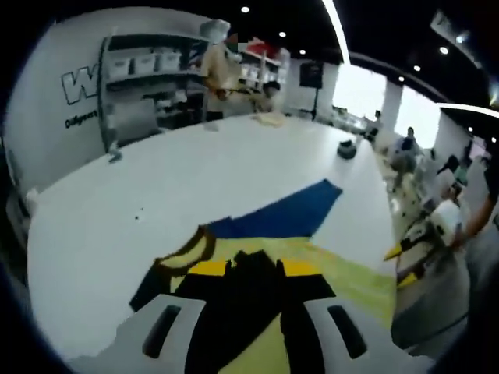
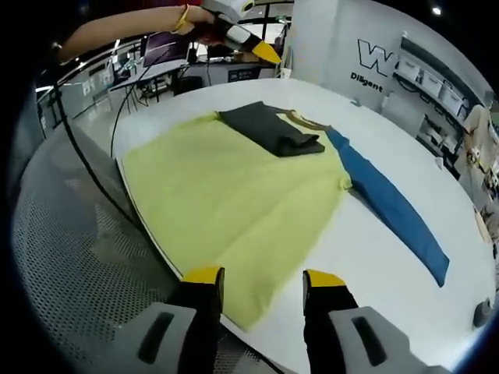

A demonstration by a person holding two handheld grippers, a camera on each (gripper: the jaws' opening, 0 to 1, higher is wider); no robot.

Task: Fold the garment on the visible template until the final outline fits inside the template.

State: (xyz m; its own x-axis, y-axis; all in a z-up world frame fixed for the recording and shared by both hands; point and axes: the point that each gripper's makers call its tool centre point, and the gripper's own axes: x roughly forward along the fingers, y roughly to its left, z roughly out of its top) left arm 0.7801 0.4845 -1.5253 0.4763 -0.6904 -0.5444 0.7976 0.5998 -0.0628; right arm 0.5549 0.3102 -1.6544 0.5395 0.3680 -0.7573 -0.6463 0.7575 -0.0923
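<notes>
A yellow shirt (image 2: 234,195) lies spread on the white table (image 2: 374,257). Its dark grey sleeve (image 2: 273,128) is folded in over the chest, and the blue sleeve (image 2: 390,206) stretches straight out to the right. My right gripper (image 2: 263,279) is open at the near hem, with the hem's edge lying between its jaws. My left gripper (image 2: 261,47), held by a hand, hovers beyond the collar. In the left gripper view, my left gripper (image 1: 253,267) stands open over the dark sleeve (image 1: 249,269), next to the brown collar (image 1: 191,251), with the blue sleeve (image 1: 288,214) ahead. The right gripper (image 1: 409,253) shows at the right.
A grey perforated surface (image 2: 70,265) and a black cable (image 2: 93,179) sit off the table's near-left edge. A small dark object (image 1: 347,148) rests on the far end of the table. Shelves (image 1: 148,86) and people stand beyond it.
</notes>
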